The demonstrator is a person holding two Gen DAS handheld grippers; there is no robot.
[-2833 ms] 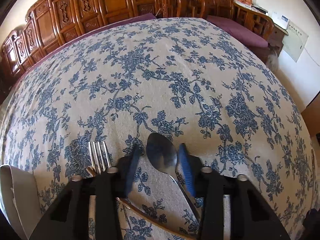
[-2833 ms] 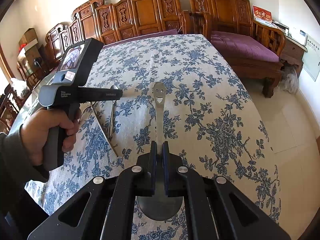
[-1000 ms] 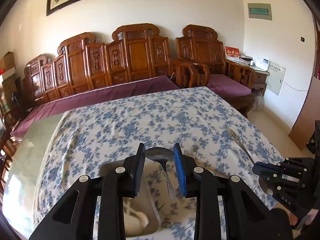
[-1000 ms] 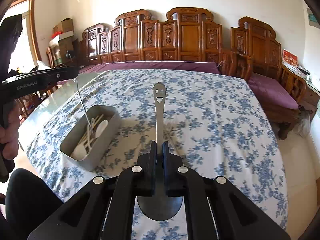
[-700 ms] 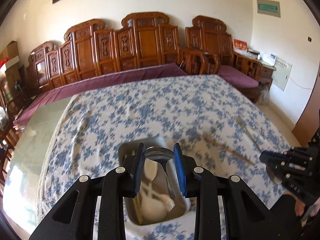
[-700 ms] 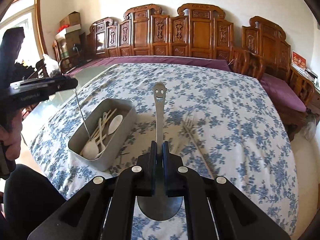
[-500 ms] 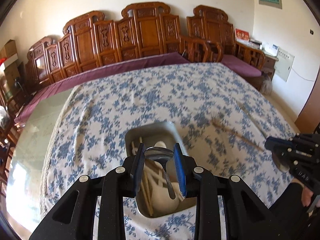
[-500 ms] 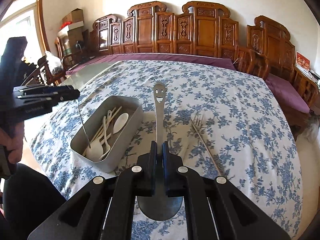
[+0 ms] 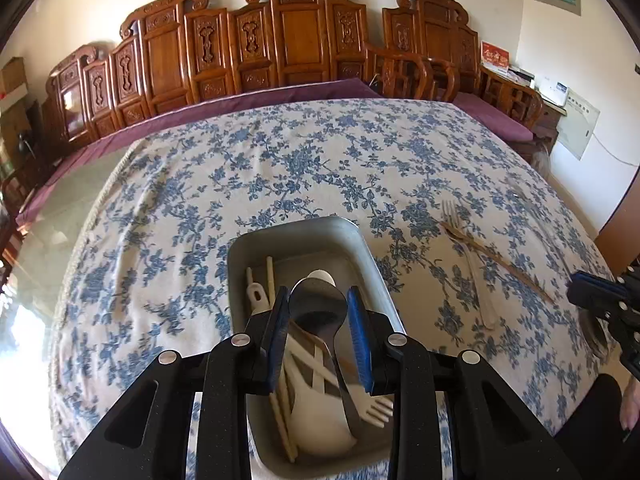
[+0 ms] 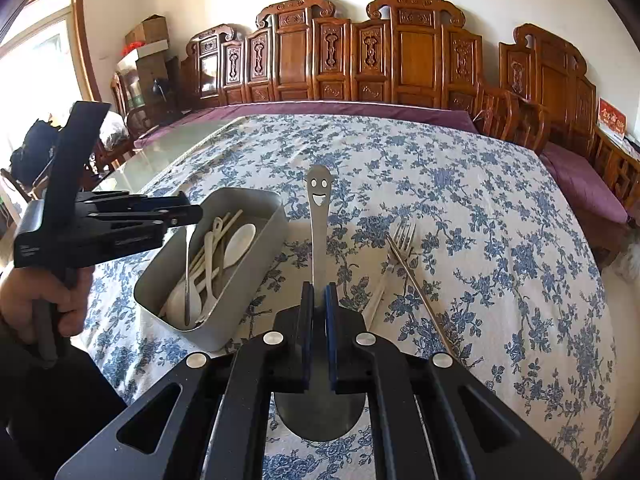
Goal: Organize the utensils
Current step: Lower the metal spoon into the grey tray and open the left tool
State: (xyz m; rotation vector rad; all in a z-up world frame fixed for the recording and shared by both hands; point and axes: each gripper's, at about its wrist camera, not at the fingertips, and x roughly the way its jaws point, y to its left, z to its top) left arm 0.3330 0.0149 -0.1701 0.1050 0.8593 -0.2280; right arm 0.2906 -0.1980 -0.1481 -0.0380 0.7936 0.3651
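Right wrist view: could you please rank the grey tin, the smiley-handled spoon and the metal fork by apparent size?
1. grey tin
2. smiley-handled spoon, though it is held nearest the camera, which enlarges it
3. metal fork

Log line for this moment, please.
left gripper: holds spoon over tin | right gripper: holds smiley spoon

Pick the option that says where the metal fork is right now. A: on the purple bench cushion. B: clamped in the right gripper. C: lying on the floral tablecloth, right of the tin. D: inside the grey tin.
C: the metal fork lies flat on the floral tablecloth, to the right of the grey tin and untouched, while the right gripper is clamped on the smiley-handled spoon.
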